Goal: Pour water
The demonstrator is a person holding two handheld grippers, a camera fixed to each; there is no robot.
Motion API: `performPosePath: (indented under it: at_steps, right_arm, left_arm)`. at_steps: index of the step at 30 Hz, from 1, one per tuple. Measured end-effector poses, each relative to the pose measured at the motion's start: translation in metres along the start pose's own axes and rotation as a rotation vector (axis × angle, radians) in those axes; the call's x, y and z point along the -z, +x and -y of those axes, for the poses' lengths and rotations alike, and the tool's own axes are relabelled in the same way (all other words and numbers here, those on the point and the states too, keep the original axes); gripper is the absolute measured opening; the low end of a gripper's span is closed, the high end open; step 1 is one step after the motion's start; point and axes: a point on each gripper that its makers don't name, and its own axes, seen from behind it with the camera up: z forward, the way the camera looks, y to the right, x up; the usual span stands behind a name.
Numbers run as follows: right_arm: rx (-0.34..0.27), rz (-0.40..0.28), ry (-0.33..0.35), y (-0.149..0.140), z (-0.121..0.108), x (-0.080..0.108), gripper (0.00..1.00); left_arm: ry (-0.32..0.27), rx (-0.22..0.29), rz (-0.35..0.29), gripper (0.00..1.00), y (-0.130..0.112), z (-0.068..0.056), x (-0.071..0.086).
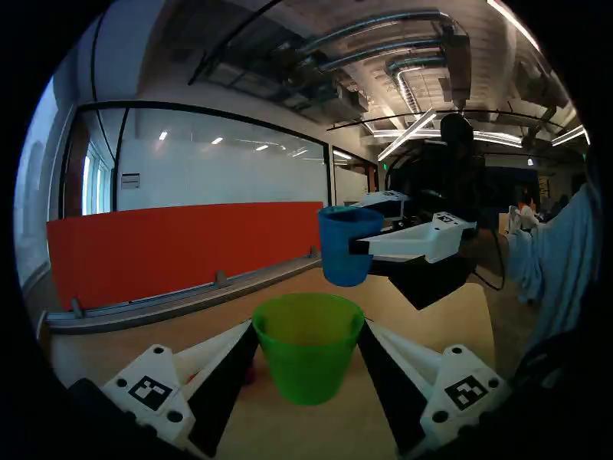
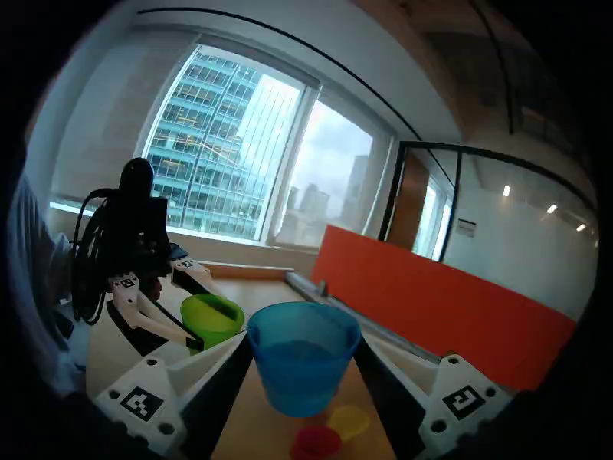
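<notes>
Left gripper view: the left gripper [image 1: 306, 331] is seen with its jaws clamped on a green cup [image 1: 308, 356], one finger pressed on each side of it. The cup is held upright with its mouth open to the top, and nothing can be made out inside it. Whether it's resting on the wooden surface [image 1: 452, 314] or held just off it can't be told from here. A bit farther off and higher in the frame, a blue cup [image 1: 345, 245] is gripped by the right gripper [image 1: 366, 230], reaching in from the right. The blue cup is kept roughly upright and clear of the green one, no contact between them. A long orange partition [image 1: 184, 245] is seen behind, and a pale blue sleeve [image 1: 559, 261] at the right edge.

Right gripper view: the right gripper [image 2: 303, 341] is shown with its jaws clamped on the blue cup [image 2: 303, 376], and water can be seen inside, filled partway. The green cup [image 2: 212, 316] is found to the left and farther back, pinched by the left gripper [image 2: 201, 316]. Down on the surface [image 2: 245, 418], under the blue cup, a small red round thing [image 2: 316, 442] and a yellow one [image 2: 349, 420] are spotted just beside each other. The orange partition [image 2: 444, 307] is seen at the right, and big windows [image 2: 230, 169] behind.
</notes>
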Motion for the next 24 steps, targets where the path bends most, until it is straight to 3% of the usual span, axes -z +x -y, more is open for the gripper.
performPosePath:
  at_steps: [10,24]
  right_arm:
    - [0.142,-0.020,-0.005,0.022,-0.017,-0.012,0.91]
    - [0.342,-0.013,0.001,0.038,-0.024,-0.034,0.91]
  left_arm:
    - [-0.001,-0.001,0.004,0.88,-0.001,0.000,-0.006]
    - [-0.008,0.002,0.006,0.88,-0.003,0.000,-0.016]
